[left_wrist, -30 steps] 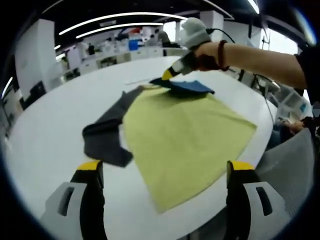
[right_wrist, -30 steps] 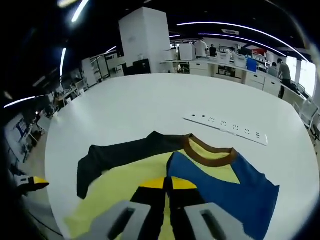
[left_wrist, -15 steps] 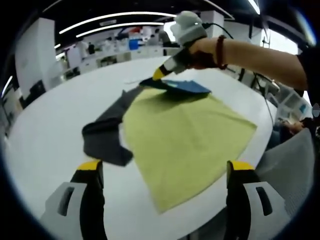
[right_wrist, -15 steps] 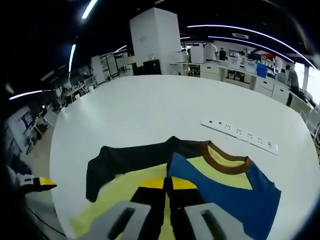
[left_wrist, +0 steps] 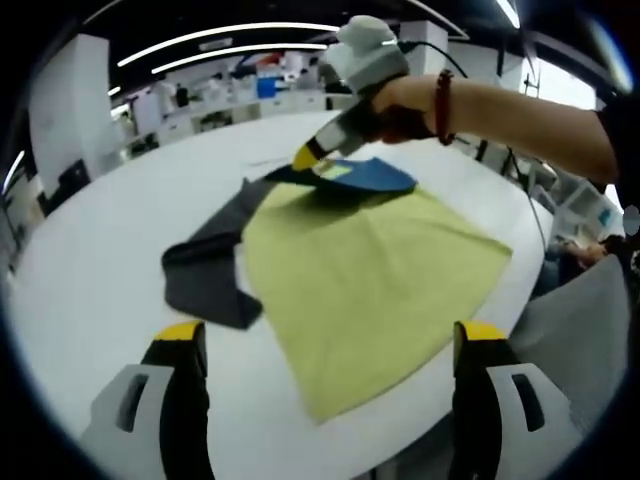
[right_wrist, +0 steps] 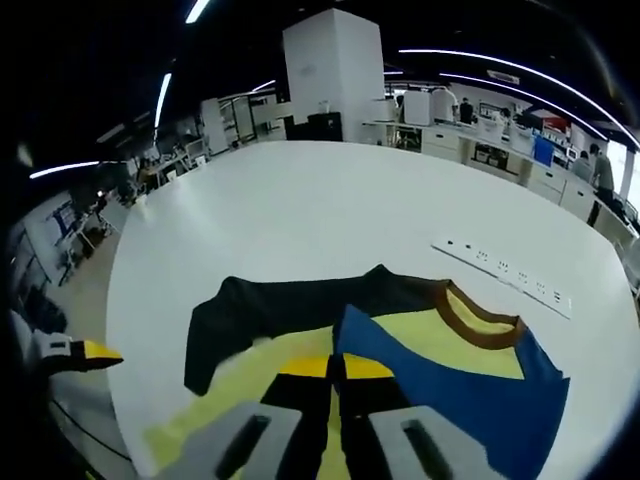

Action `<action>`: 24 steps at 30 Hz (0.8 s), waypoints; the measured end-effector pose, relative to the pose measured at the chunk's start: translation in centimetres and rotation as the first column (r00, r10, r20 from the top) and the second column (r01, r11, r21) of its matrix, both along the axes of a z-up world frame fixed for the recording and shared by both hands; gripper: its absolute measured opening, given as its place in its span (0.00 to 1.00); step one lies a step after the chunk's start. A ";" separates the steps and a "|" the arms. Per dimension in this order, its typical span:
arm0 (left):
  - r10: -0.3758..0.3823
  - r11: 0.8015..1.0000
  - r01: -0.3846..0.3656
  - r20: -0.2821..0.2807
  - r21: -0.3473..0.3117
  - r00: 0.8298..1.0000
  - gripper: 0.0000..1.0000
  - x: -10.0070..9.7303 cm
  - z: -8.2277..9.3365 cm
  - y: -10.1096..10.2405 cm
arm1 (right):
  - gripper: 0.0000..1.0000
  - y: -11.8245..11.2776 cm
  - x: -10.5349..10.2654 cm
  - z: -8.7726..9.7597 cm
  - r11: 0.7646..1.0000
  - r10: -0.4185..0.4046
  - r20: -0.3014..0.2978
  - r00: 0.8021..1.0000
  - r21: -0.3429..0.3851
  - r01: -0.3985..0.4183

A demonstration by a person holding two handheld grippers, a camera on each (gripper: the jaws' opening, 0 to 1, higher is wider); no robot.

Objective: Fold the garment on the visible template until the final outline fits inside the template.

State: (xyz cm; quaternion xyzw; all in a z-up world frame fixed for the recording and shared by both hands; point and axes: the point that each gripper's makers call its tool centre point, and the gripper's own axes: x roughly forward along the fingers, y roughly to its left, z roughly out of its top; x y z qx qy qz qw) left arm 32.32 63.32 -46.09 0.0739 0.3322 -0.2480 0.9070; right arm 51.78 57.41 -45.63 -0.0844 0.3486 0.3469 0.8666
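Observation:
A garment lies on the white round table [left_wrist: 100,250]: a yellow-green body [left_wrist: 370,270], a dark grey sleeve [left_wrist: 205,270] spread to one side, a brown collar [right_wrist: 470,320] and a blue part [right_wrist: 450,385]. My right gripper [right_wrist: 337,368] is shut on the edge of the blue part, which folds over the yellow body. In the left gripper view the right gripper [left_wrist: 306,157], held in a person's hand, lifts that blue flap [left_wrist: 365,175] at the far end of the garment. My left gripper [left_wrist: 330,335] stands open at the near table edge, holding nothing; its yellow tip [right_wrist: 90,352] shows at the left.
A white power strip [right_wrist: 505,278] lies on the table beyond the collar. The person's arm [left_wrist: 520,110] reaches across from the right. A grey chair back [left_wrist: 580,320] stands by the table edge. Desks and a white pillar [right_wrist: 335,65] are far behind.
The right gripper has carried the blue flap up and across toward the dark-sleeve side. The left gripper has stayed where it was.

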 end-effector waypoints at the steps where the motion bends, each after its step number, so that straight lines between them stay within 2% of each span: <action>1: 0.000 1.000 0.000 0.000 0.000 1.000 0.99 0.0 0.0 0.0 | 0.00 0.1 -0.1 0.0 1.000 0.002 0.000 1.000 0.001 -0.002; 17: 0.003 1.000 -0.003 -0.005 0.004 1.000 0.99 -0.1 -0.1 0.0 | 0.00 1.3 -1.3 -0.5 0.999 0.054 0.001 0.999 -0.001 -0.054; 24: 0.006 1.000 -0.006 0.002 0.002 1.000 0.99 0.0 0.1 0.1 | 0.00 1.6 -1.6 -1.5 0.998 0.059 -0.018 0.998 -0.002 -0.059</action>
